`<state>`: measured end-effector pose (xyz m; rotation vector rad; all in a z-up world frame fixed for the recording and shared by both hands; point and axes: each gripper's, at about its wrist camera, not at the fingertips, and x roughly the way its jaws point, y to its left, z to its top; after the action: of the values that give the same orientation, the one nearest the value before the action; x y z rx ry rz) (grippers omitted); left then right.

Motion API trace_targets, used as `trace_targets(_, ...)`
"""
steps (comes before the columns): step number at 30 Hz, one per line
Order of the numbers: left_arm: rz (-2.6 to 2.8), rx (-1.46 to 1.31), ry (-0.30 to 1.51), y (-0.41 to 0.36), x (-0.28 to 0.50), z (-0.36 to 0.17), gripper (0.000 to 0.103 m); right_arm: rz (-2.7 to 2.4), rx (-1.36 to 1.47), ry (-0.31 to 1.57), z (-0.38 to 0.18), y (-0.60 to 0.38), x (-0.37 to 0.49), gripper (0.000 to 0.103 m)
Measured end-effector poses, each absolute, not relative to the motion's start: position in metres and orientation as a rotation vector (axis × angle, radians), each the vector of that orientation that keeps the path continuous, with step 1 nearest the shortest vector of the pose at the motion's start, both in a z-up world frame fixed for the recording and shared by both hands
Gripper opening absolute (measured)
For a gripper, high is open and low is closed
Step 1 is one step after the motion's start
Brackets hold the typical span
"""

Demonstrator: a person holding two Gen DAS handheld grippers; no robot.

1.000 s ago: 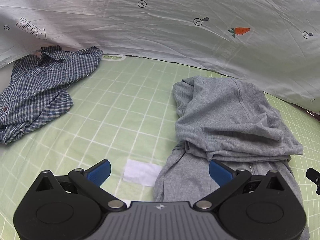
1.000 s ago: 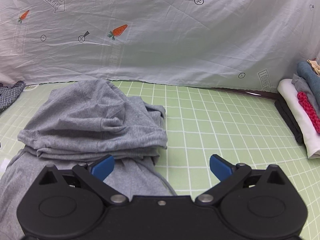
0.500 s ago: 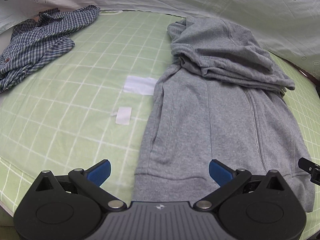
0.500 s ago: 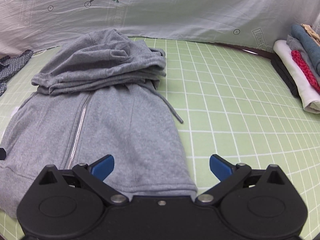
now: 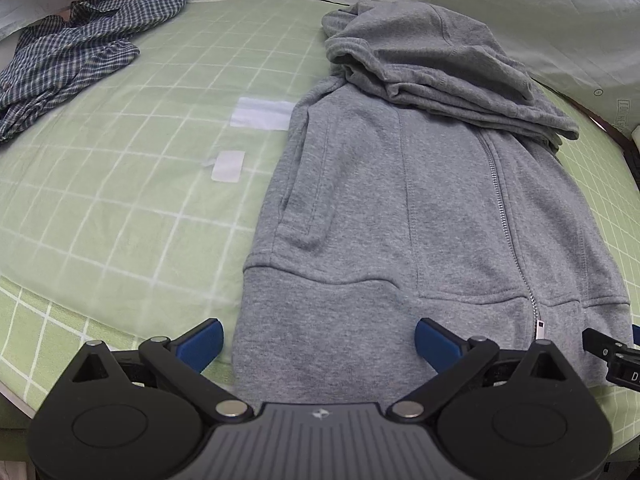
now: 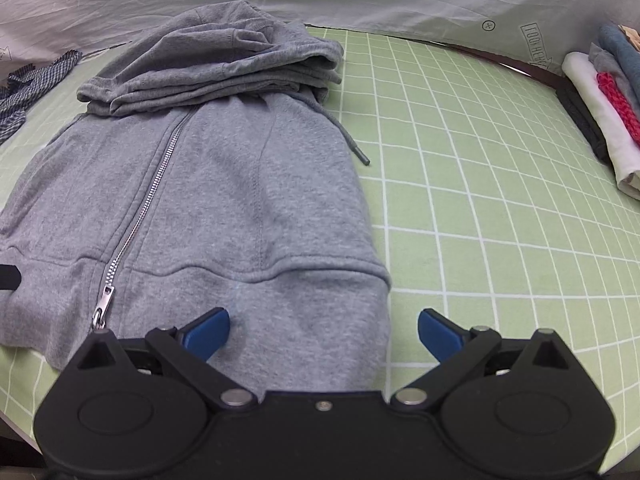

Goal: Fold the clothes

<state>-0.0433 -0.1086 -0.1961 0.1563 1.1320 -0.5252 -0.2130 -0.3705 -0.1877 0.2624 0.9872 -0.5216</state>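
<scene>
Grey hoodie (image 5: 420,208) is lying zipper-up on the green grid surface (image 6: 500,200), hood and sleeves bunched at the far end. Both tongs are spread wide and holding nothing: left tongs (image 5: 318,340) over the hem's left corner, right tongs (image 6: 324,330) over its right corner. Plaid shirt (image 5: 68,56) is crumpled off to the left, folded stack (image 6: 600,100) on the right.
</scene>
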Motion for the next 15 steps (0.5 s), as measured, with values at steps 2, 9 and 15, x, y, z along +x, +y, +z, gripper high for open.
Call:
trace_targets(2,-0.529,0.154,1.119,-0.109,-0.048,-0.195,0.096,-0.517,0.306,0.987,-0.189,-0.373,-0.215,0.099)
trace_targets(9,-0.548,0.149,1.1,-0.109,-0.053,-0.19,0.072,-0.443,0.358,0.969,-0.186,-0.369,-0.217,0.069)
trace_targets(15,-0.572,0.006,1.158,-0.102,-0.047,-0.188,0.035,-0.423,0.408,0.971,-0.181,-0.368,-0.215,0.044)
